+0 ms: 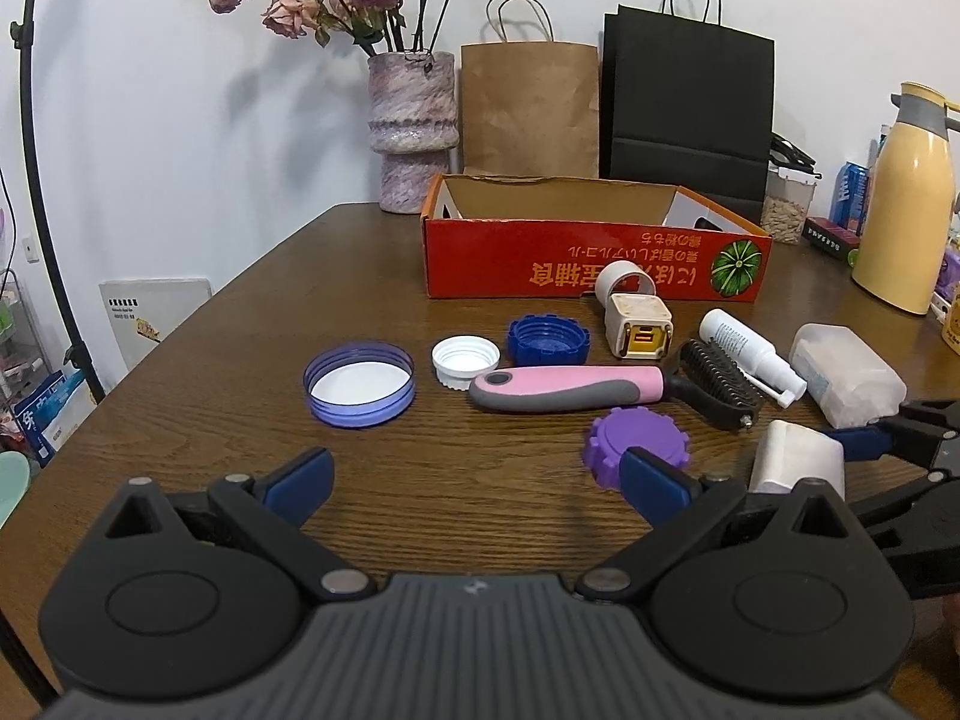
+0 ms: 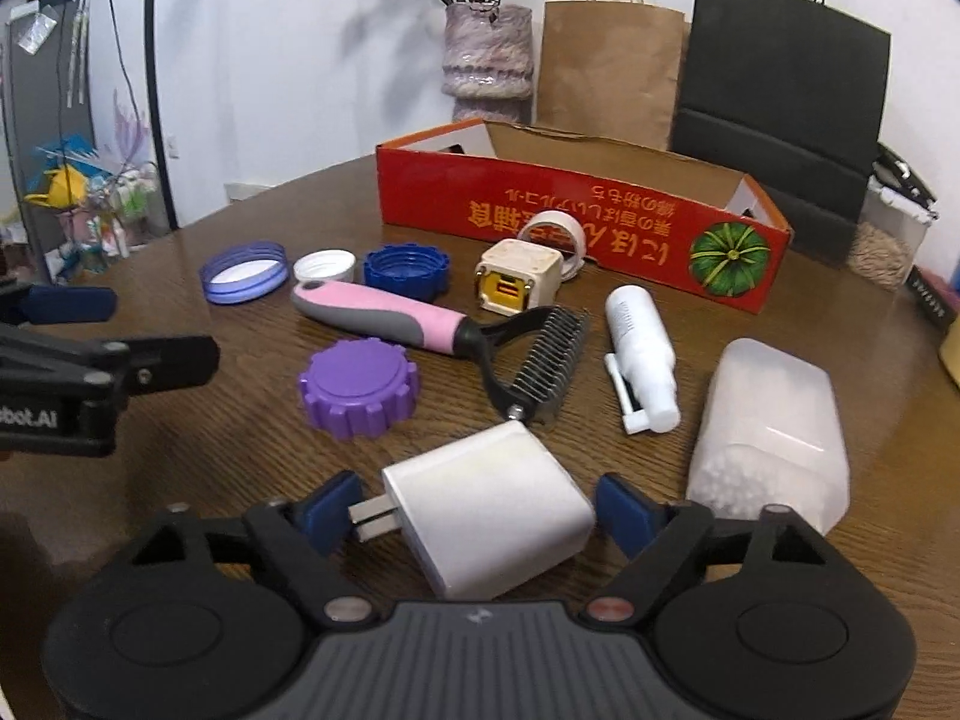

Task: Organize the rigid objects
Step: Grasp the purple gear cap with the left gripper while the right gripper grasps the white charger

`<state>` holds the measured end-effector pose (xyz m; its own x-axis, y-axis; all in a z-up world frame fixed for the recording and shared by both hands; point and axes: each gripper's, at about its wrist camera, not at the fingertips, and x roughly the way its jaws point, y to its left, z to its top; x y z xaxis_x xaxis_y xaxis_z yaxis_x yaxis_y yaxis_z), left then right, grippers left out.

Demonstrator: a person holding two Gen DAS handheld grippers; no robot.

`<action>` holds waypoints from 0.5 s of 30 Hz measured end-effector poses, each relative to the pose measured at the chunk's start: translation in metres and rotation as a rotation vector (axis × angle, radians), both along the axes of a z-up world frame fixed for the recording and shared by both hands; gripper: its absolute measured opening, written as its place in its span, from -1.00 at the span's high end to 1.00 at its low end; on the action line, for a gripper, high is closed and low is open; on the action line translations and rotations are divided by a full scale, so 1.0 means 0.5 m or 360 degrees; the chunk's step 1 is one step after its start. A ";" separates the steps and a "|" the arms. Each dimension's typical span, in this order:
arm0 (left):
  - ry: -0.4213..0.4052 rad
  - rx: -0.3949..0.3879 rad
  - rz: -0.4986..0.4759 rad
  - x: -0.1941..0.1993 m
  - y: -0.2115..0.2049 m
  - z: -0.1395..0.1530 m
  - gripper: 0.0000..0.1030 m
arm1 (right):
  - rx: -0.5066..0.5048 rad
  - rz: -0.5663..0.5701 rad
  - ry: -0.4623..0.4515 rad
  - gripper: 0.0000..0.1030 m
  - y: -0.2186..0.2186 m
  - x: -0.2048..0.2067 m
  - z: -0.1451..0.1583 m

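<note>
A: Brown wooden desk (image 2: 180, 468), red cardboard box (image 2: 576, 210) at the back. The right tongs (image 2: 477, 507) straddle the white plug adapter (image 2: 492, 510), blue pads spread, not yet gripping.

B: Close squarely on its flat sides, clear of the prongs. The left tongs (image 1: 477, 471) hover released, empty, near the purple cap (image 1: 636, 441).

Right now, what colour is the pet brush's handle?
Pink with grey grip sections on the pet brush handle; clearest in the left wrist view.

Red box (image 2: 540, 204) with orange print and green pumpkin picture. Pink-and-grey brush handle (image 2: 384, 315), black teeth. Purple cap (image 2: 358, 387); dark blue cap (image 2: 406, 272); white cap (image 2: 324, 266). White charger (image 2: 486, 507). Brown wood-grain table (image 1: 240, 360). Yellow jug (image 1: 906, 198).
</note>
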<state>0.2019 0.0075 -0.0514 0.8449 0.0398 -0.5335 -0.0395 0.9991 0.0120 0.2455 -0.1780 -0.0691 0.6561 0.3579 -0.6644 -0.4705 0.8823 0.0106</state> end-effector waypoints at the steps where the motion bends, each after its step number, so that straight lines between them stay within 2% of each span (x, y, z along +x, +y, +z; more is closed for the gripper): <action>1: 0.0003 0.0000 0.0004 0.002 -0.001 0.000 -1.00 | 0.0000 0.0003 -0.0005 -0.48 0.001 0.000 0.000; 15: 0.0042 0.0025 0.0007 0.025 -0.026 0.000 -1.00 | 0.0111 -0.0055 -0.0102 -0.47 -0.029 -0.007 0.015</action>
<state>0.2145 -0.0055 -0.0516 0.8305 0.0520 -0.5546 -0.0433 0.9986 0.0287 0.2418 -0.1926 -0.0618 0.7092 0.3783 -0.5949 -0.4416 0.8962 0.0435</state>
